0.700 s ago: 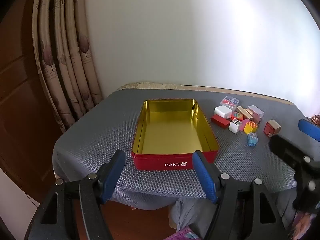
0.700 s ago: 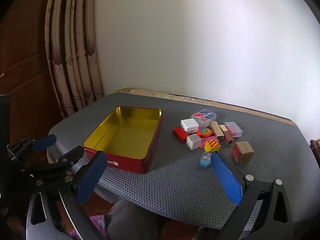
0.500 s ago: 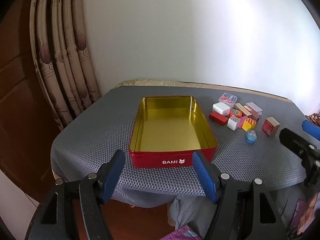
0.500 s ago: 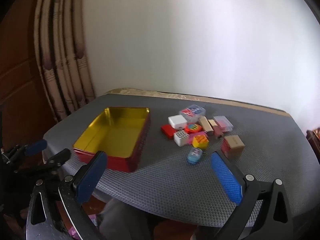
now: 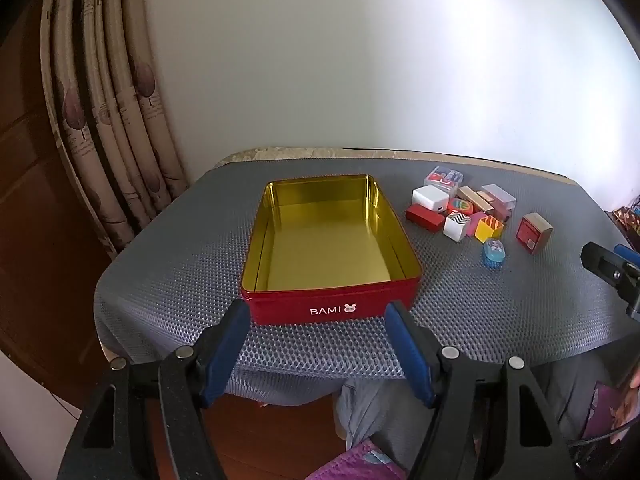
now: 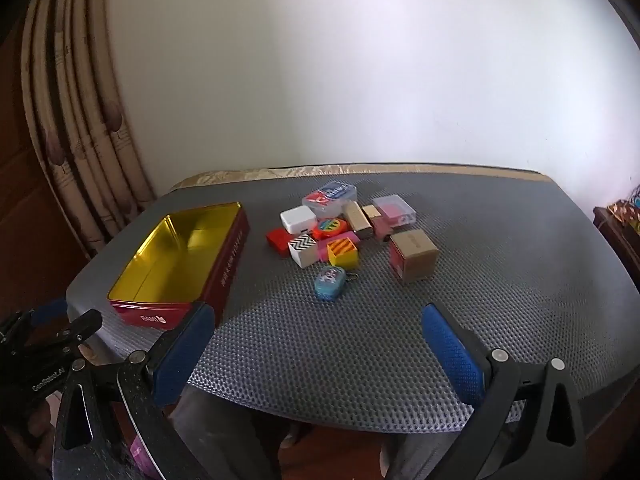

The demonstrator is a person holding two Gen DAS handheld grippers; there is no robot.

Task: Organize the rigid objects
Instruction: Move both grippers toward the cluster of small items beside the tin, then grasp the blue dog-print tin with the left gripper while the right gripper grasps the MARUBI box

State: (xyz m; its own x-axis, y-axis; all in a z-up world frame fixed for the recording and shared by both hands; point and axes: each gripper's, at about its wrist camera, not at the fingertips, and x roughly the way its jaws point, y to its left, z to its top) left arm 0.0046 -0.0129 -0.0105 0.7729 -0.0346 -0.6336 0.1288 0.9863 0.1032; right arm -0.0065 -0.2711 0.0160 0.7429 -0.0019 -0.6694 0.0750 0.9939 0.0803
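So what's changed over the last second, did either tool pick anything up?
No. The right tool has swung right and come in closer: the small items now sit centred ahead of it, with the blue keychain case nearest. The left tool has edged closer to the red tin. Both are open and hold nothing. The tin is empty, and no item has shifted.

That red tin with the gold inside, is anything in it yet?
Empty. The red tin has no lid on and shows only bare gold floor; the small blocks all sit on the mat beside it.
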